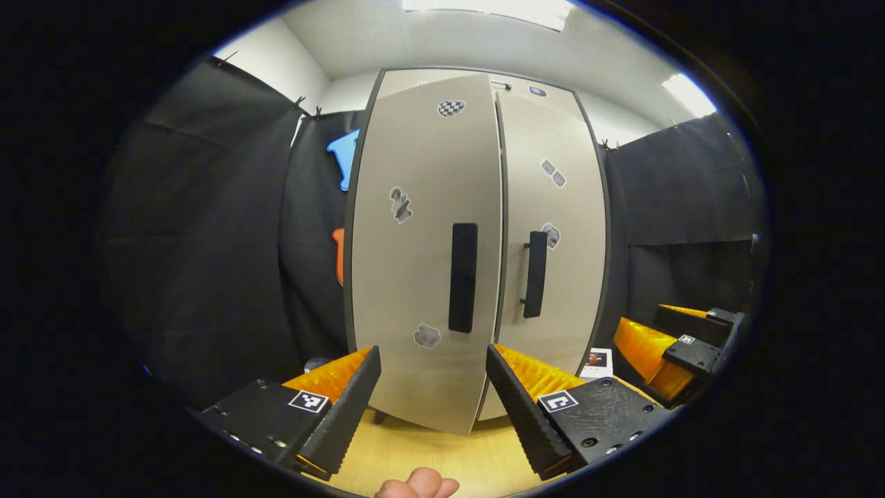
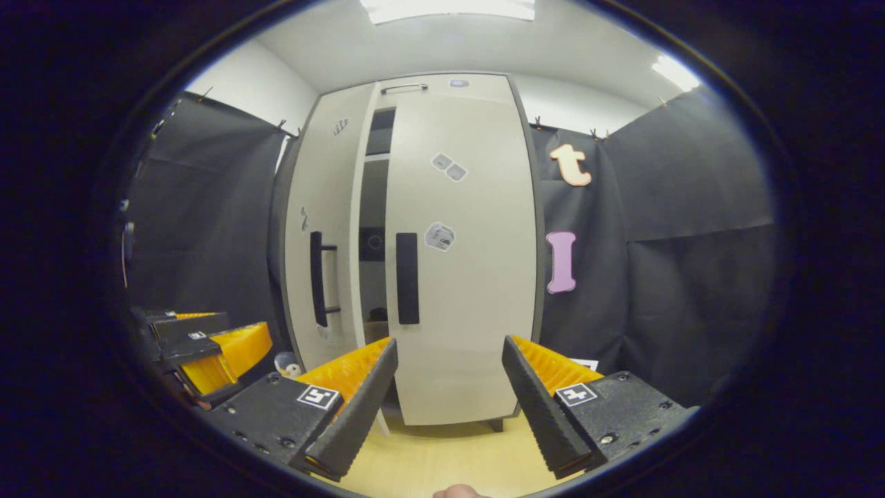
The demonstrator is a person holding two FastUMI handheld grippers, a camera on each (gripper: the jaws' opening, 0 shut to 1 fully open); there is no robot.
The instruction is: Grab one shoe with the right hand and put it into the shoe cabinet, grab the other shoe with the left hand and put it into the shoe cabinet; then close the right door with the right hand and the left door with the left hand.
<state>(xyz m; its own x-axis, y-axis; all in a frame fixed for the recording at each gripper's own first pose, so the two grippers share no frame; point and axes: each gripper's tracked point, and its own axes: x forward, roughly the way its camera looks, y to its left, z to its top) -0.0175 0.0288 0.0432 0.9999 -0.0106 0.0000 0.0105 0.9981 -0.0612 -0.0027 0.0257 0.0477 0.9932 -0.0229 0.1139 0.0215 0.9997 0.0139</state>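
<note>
The pale shoe cabinet [image 1: 477,90] stands straight ahead in both views. Its left door [image 1: 422,263] is ajar and swung toward me, with its black handle [image 1: 463,277] just above my left gripper [image 1: 433,353], which is open and empty. The right door [image 2: 470,297] sits flush, its handle [image 2: 407,278] above my open, empty right gripper [image 2: 451,342]. Between the doors a dark gap [image 2: 373,207] shows shelves inside; something low [image 2: 377,315] lies there, too dim to identify. The right gripper [image 1: 681,353] also shows at the right of the left gripper view.
The cabinet stands on a light wooden surface [image 1: 442,456]. A small card [image 1: 597,360] leans by its right foot, and a small figure [image 2: 287,363] sits by its left foot. Black cloth walls close in on both sides. A thumb [image 1: 418,484] shows at the bottom edge.
</note>
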